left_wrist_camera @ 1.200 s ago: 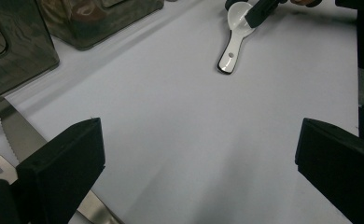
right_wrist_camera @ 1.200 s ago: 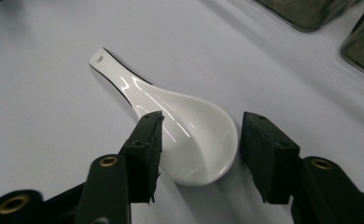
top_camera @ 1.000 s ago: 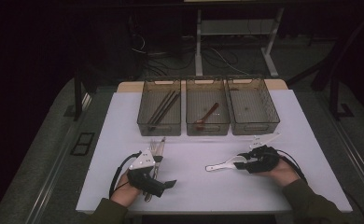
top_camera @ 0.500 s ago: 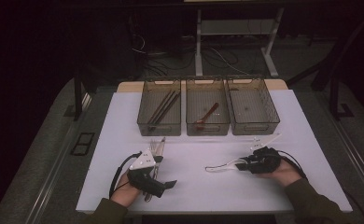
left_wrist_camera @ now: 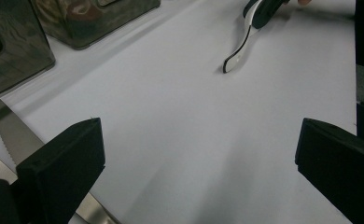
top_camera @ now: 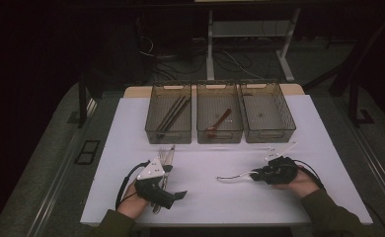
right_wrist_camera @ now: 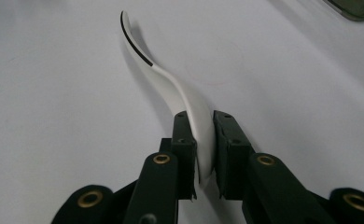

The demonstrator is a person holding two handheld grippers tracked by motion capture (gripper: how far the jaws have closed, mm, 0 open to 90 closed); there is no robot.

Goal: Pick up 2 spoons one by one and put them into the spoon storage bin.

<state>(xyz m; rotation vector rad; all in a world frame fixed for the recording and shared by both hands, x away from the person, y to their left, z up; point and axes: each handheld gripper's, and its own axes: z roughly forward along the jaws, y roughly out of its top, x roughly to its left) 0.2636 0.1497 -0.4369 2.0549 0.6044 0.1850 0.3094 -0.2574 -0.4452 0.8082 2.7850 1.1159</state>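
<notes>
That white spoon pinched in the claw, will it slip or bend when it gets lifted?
The white spoon keeps its curve between the right claw, so it is probably stiff. Its smooth, glossy surface might slide in the pads. Held at one end, it could pivot and droop.

- You work in a lab: a dark room, a white table [top_camera: 299, 207], cables [top_camera: 230, 59] on the floor behind.
- Three bins [top_camera: 219, 133] stand in a row before you, staged for recording.

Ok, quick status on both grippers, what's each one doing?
Left gripper: jaws wide open, nothing between them, beside the knife.
Right gripper: jaws have just been closing and now clamp the white spoon.
</notes>
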